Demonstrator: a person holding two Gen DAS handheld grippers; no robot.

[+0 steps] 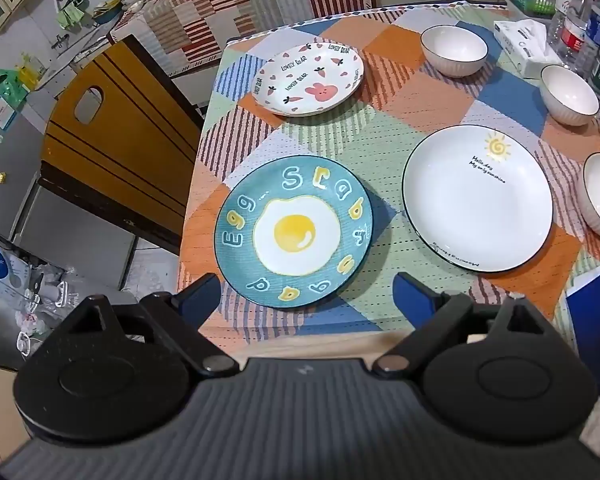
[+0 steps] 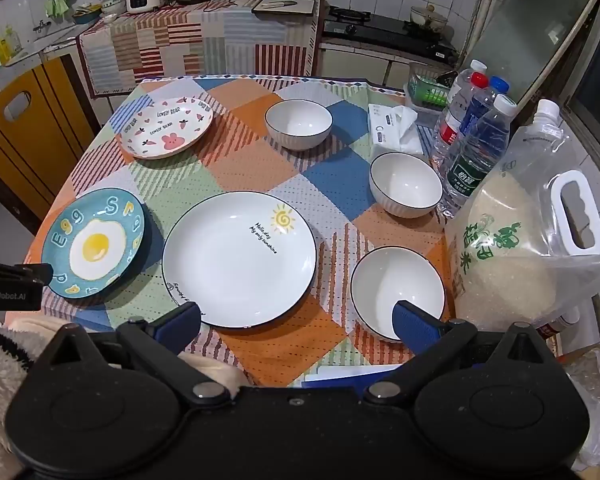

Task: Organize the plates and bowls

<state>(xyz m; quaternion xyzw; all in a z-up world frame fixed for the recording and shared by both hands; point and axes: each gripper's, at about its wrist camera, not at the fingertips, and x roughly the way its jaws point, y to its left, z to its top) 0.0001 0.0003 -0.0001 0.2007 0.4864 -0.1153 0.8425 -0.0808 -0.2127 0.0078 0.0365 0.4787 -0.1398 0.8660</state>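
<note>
While both grippers are hovering with fingers spread wide and grasping nothing, three plates and three bowls are lying apart on the checked-cloth surface [image 2: 260, 352]. Left to right: the egg plate [image 1: 294, 232] is sitting just ahead of the left gripper [image 1: 306, 300], the sun plate [image 2: 239, 258] and nearest bowl [image 2: 396, 290] ahead of the right gripper [image 2: 296, 324]. Glazed rims are likely slippery; a shallow pinch risks dropping one. Water bottles [image 2: 472, 136] and a rice bag [image 2: 524, 240] are crowding the right edge, kitchen counters behind.
</note>
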